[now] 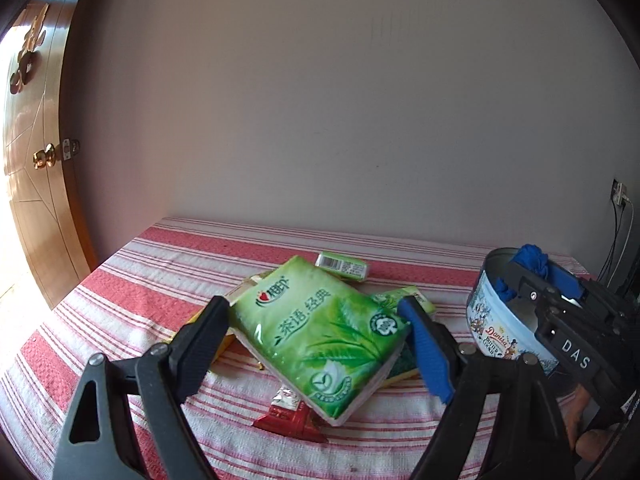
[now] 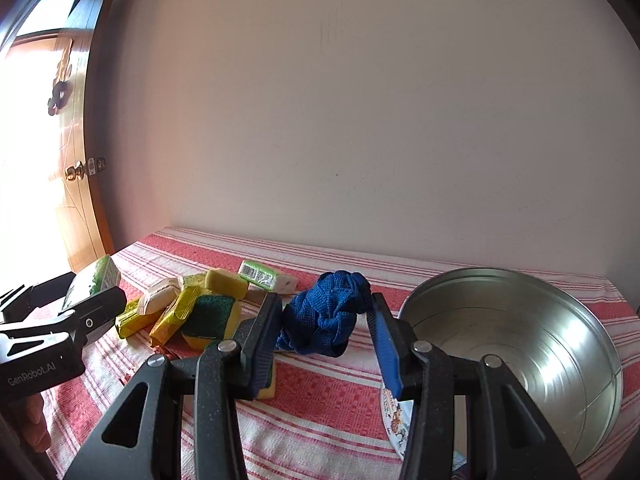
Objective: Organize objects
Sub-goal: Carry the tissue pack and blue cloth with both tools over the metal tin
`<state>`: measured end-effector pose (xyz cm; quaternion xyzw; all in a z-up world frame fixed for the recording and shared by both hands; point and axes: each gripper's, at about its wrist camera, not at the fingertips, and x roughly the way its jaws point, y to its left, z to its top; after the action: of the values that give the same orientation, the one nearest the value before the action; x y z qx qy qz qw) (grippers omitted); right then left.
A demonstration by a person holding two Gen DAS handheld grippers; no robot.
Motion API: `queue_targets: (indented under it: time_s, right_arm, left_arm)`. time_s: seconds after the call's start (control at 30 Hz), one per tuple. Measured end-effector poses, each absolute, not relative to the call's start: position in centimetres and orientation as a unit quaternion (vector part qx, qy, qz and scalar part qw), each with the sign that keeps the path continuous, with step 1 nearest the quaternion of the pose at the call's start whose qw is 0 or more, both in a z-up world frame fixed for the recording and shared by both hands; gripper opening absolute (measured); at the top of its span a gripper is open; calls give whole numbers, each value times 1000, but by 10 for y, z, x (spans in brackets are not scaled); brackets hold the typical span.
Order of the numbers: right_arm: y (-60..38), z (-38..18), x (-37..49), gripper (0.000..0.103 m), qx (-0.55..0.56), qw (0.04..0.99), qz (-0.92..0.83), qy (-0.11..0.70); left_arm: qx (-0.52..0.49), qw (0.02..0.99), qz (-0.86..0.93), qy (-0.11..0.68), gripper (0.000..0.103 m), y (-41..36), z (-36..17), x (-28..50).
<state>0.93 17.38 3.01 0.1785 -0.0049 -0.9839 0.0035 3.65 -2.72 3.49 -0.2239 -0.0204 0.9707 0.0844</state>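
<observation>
Green tissue pack [image 1: 320, 336] — glossy, leaf print | blue strap [image 2: 326, 312] — bunched

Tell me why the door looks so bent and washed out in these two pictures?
Left wrist view: the fisheye lens bows the door along the round black border, and sunlight bleaches its lower edge. Right wrist view: the same door is almost white with glare, while reflections streak the inside of the metal tin.
</observation>
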Motion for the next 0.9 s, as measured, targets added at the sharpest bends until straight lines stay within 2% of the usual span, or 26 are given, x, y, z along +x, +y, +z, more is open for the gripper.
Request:
queue_targets:
  time_s: [0.37, 0.6, 0.9]
  right_arm:
    - [272, 36, 37, 47, 140, -48, -988, -39]
    - [336, 25, 33, 47, 173, -114, -976, -64]
    - [365, 13, 26, 47, 222, -171, -958, -63]
  left_arm:
    - [-205, 181, 962, 8, 86, 68, 48, 22]
    - [-211, 237, 947, 49, 86, 141, 42, 13]
    - [-243, 261, 931, 81, 86, 216, 26, 4]
